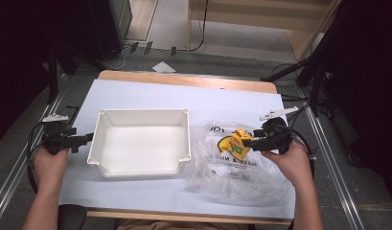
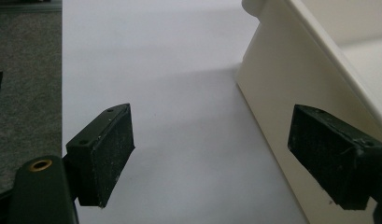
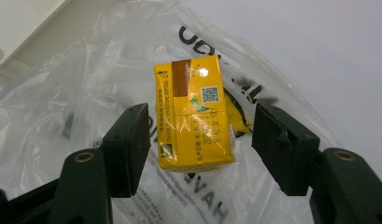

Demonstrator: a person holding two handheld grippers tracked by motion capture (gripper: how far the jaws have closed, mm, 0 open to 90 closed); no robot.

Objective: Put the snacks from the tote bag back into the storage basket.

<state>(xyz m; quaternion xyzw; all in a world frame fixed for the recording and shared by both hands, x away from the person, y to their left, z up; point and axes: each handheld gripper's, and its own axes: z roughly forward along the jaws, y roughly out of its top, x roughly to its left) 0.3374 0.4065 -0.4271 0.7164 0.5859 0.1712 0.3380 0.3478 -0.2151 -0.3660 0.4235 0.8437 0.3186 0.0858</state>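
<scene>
1. The left gripper (image 1: 83, 139) hovers over the white table cover (image 1: 150, 93), just left of the white bin (image 1: 140, 166); its jaws stand wide apart with nothing between them.
2. The white bin sits mid-table, its near right corner touching the clear plastic bag (image 1: 232, 179).
3. The yellow carton (image 3: 192, 113) lies on the crumpled bag, right of the bin.
4. The right gripper (image 3: 200, 147) straddles the carton, jaws parted, pads (image 3: 277, 144) apart from its sides, gripping nothing.
</scene>
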